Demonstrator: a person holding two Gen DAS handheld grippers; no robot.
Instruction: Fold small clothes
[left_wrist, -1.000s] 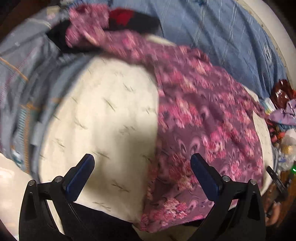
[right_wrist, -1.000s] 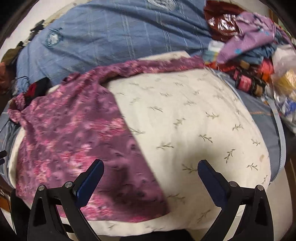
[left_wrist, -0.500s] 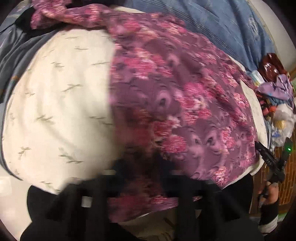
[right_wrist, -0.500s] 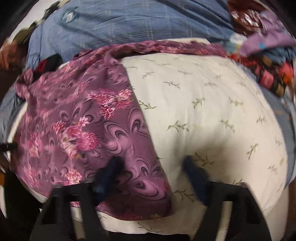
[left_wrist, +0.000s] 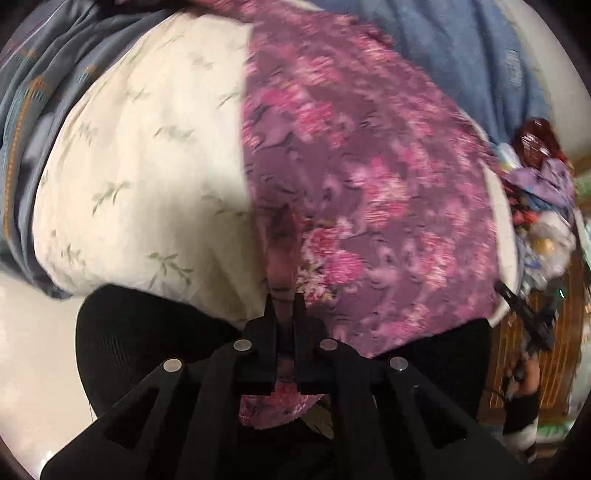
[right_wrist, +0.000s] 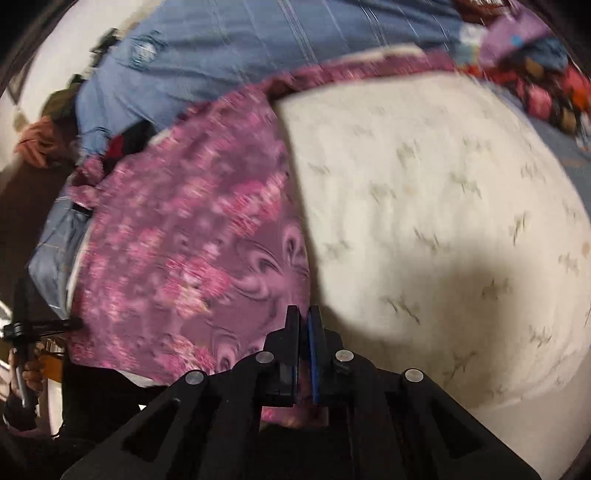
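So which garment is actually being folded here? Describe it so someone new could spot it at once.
Find the big cream pillow with small green sprigs, lying on blue bedding. Draped across one side of it is the purple floral garment. Its pink flower print sets it apart from the plain cream and blue around it, and both grippers pinch its near edge.

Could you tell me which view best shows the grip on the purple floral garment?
The left wrist view: the left gripper pinches a raised fold of the purple floral garment. The right wrist view shows the right gripper shut on its edge, blurrier.
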